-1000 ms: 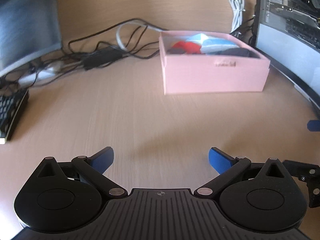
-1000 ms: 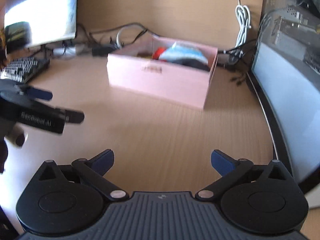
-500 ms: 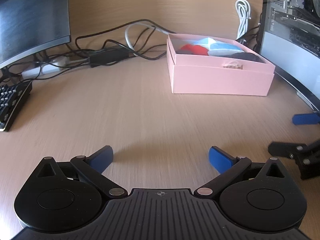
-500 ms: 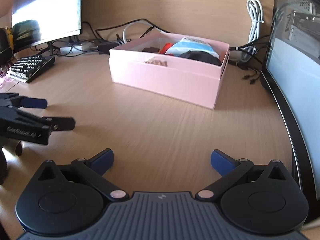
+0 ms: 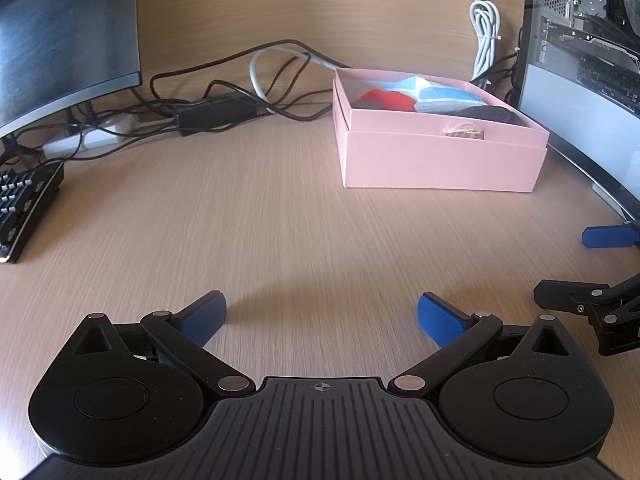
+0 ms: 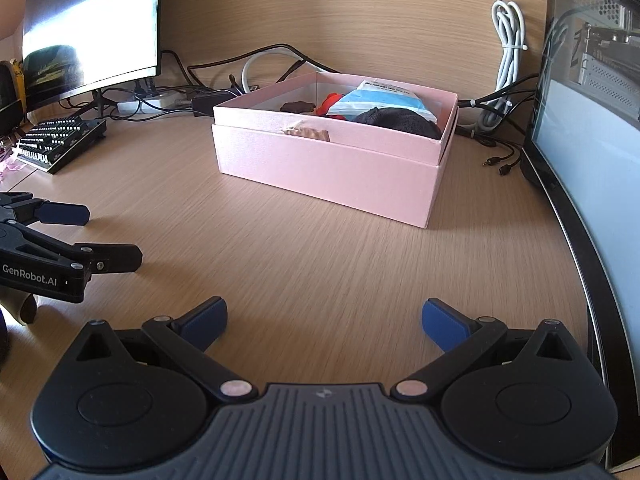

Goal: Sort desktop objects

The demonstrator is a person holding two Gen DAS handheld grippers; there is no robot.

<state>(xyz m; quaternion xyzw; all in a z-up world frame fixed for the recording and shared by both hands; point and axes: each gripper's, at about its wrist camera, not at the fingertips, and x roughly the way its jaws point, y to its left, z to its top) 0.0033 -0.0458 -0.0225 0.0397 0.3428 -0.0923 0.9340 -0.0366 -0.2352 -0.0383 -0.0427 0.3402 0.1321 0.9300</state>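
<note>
the pink box (image 6: 328,164) sits mid-desk (image 6: 320,264) near the back wall, holding a red item (image 5: 390,100), a blue-white packet (image 6: 384,98) and a dark cloth (image 6: 400,122). the left gripper (image 5: 322,314) and right gripper (image 6: 324,318) hover spread wide, empty.

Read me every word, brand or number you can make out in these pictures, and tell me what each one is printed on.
"GenRobot.AI": white letters on the black side of the left gripper, seen from the right wrist view.
Dark print on the blue and white packet inside the pink box: too small to read.
Keyboard key legends: too small to read.
</note>
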